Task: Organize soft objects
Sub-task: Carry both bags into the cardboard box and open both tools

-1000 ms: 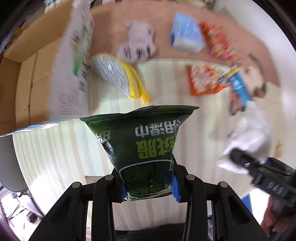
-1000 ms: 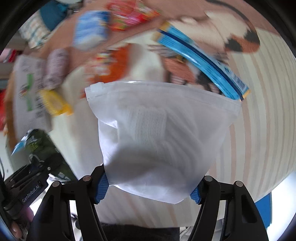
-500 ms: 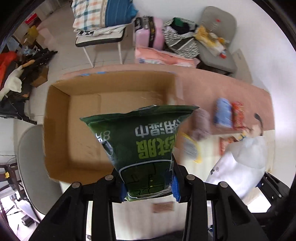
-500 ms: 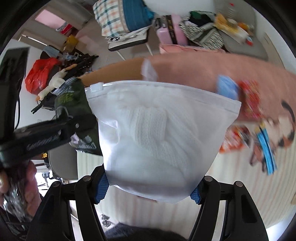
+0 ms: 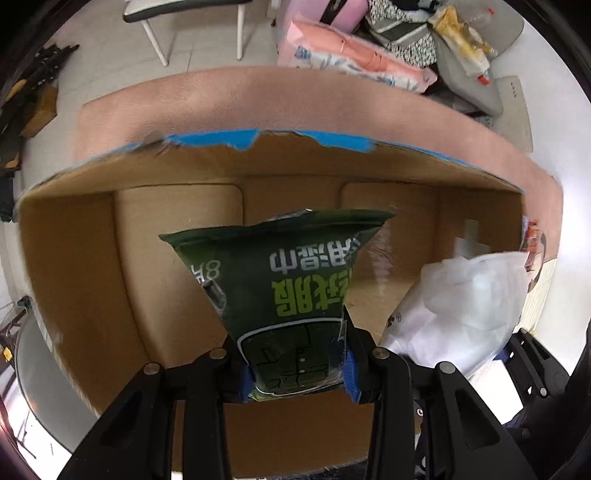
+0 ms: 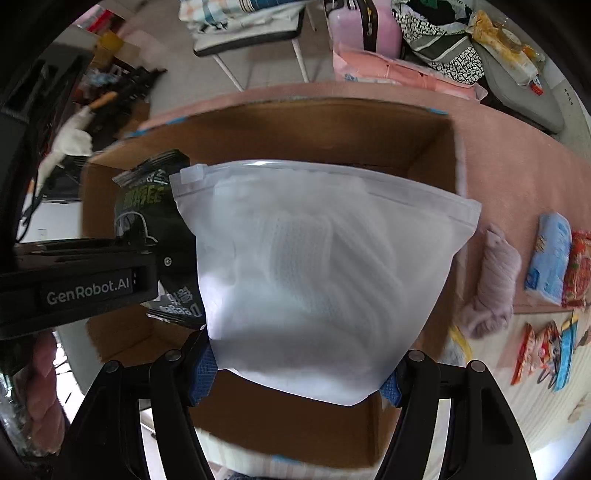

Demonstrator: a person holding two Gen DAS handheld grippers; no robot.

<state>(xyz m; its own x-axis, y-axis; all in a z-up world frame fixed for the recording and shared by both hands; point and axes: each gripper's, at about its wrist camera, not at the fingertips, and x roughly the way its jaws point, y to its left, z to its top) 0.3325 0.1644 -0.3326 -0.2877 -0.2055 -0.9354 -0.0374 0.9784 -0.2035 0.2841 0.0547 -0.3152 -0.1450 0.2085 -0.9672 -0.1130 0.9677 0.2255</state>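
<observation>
My left gripper (image 5: 295, 373) is shut on a dark green wet-wipe pack (image 5: 284, 280) and holds it over the open cardboard box (image 5: 74, 258). My right gripper (image 6: 299, 373) is shut on a white zip bag of knitwear (image 6: 317, 266), also above the box (image 6: 332, 129). The white bag shows at the right of the left wrist view (image 5: 465, 310). The green pack (image 6: 147, 206) and the left gripper body (image 6: 85, 284) show at the left of the right wrist view. The box floor looks bare where it shows.
On the pink mat right of the box lie a mauve knitted item (image 6: 495, 284), a blue tissue pack (image 6: 550, 258), a red snack pack (image 6: 576, 269) and orange packets (image 6: 535, 347). Behind the box are a chair (image 6: 251, 40), a pink case (image 6: 365, 26) and piled clothes (image 5: 388, 62).
Both grippers have swung from the mat with the loose items to above the open box, each still holding its bag. The box now fills both views.
</observation>
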